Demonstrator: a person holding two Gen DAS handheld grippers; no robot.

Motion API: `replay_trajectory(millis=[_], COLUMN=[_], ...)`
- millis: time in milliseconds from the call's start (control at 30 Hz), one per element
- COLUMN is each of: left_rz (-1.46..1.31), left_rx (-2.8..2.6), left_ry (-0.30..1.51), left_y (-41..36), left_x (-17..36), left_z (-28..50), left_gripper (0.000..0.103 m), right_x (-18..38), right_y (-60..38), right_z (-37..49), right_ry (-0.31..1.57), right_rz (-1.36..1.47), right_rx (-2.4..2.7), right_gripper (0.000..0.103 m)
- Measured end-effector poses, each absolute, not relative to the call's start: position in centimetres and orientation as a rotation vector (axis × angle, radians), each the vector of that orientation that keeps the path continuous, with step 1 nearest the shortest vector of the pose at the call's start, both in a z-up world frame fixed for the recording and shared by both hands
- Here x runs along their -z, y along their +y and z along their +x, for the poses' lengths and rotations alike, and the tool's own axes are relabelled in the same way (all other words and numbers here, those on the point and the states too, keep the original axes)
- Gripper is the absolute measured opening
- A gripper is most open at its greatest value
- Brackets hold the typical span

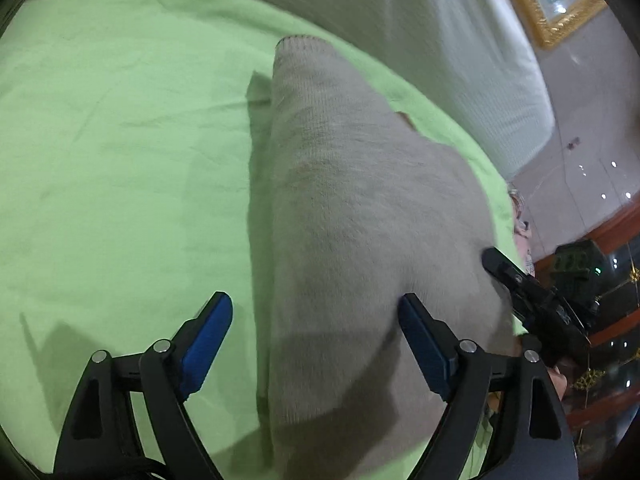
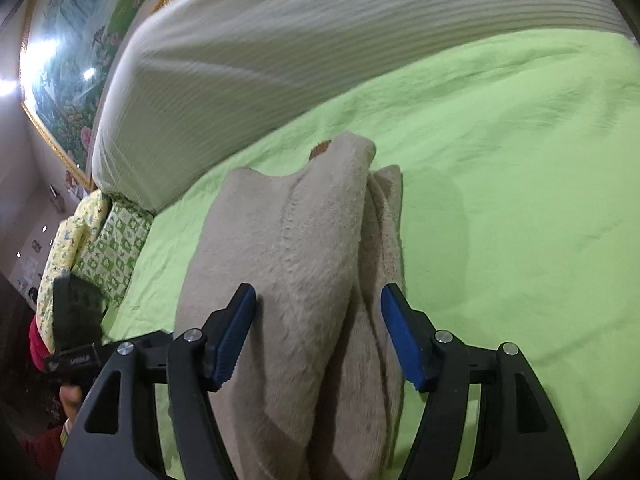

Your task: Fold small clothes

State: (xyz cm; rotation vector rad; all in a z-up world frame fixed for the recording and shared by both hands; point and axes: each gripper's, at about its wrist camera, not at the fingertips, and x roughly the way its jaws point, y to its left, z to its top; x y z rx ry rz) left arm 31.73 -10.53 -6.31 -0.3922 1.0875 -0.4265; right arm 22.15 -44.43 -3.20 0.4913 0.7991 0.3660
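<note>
Green sheet [image 1: 120, 140], matte and finely creased, covers the bed and fills most of both views; a white ribbed bolster [image 2: 260, 60] with fine parallel ridges lies along its far edge, across the top of each frame; behind it hangs a painting [image 2: 68, 80] in a gilt frame, bright with lamp glare, at upper left in the right wrist view and upper right in the left; a yellow-and-green patterned cloth [image 2: 100, 248] is bunched at the bed's edge, middle left in the right wrist view; glossy pale floor and dark red wood show at the right rim of the left wrist view.

Beige sweater [image 1: 352, 220] lies on the sheet in the centre of both frames; it is a soft, fuzzy knit with a brushed nap, folded into a long narrow bundle with rounded edges; a ribbed hem [image 1: 300, 42] ends it at the far side; its long axis runs from the bottom of each frame up toward the bolster, the narrow end pointing away from the cameras.

Left gripper [image 1: 316, 340] stands spread wide, its blue ridged pads clear of the knit; right gripper [image 2: 318, 332] is likewise spread, straddling the bundle without pinching it.
</note>
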Motion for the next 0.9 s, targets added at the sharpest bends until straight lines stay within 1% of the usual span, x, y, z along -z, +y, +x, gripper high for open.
replay_trajectory(millis=[67,133,167,233,267,300,333,367,400,467,533,667,800,867,900], left_rz=[-0.448,-0.47,-0.467,-0.475,-0.472,-0.466,-0.466,-0.471,-0.479,-0.478,-0.471,-0.499,-0.534,-0.525,-0.528], left_rx=[0.438,0.452,0.455,0.488,0.484,0.48,0.485,0.493,0.505,0.519,0.516,0.49,0.438,0.405,0.391], left_ry=[1.091,1.069,1.056,1.038,1.037,1.028,1.021,1.01,0.996,0.967,0.937,0.881,0.866,0.86,0.857], left_y=[-10.6,-11.0,-11.3,-11.9,-12.2,-12.3,-12.3,-12.1,-11.9,-11.4,-10.8,-7.2,-1.3,1.0,2.1], left_x=[7.3,7.7,7.8,8.0,8.1,8.2,8.1,7.9,7.5,6.2,5.0,2.2,0.0,-0.7,-0.9], left_z=[32.8,33.3,33.4,33.4,33.4,33.4,33.4,33.2,32.8,31.9,30.4,26.4,21.9,19.9,19.0], left_gripper=[0.093,0.093,0.09,0.074,0.071,0.065,0.061,0.053,0.047,0.043,0.041,0.04,0.04,0.04,0.04], right_x=[3.7,4.4,4.9,5.5,5.6,5.5,5.5,5.4,5.3,4.7,3.4,0.9,-0.8,-1.2,-1.4], right_y=[-44.4,-44.5,-44.6,-44.8,-44.8,-44.7,-44.6,-44.6,-44.6,-44.3,-43.4,-40.0,-35.7,-33.5,-32.3], right_z=[22.9,23.5,23.7,24.1,24.1,24.0,23.9,23.7,23.6,23.1,22.2,20.2,18.2,17.3,17.0], right_ry=[0.814,0.829,0.836,0.849,0.85,0.854,0.857,0.858,0.855,0.838,0.807,0.765,0.75,0.745,0.747], right_rz=[0.5,0.524,0.548,0.597,0.603,0.605,0.607,0.612,0.615,0.621,0.622,0.617,0.61,0.628,0.626], right_rx=[-0.382,-0.396,-0.404,-0.423,-0.43,-0.431,-0.426,-0.424,-0.421,-0.42,-0.437,-0.513,-0.613,-0.672,-0.698], right_gripper=[0.068,0.07,0.071,0.069,0.066,0.063,0.055,0.047,0.044,0.037,0.035,0.032,0.03,0.024,0.023])
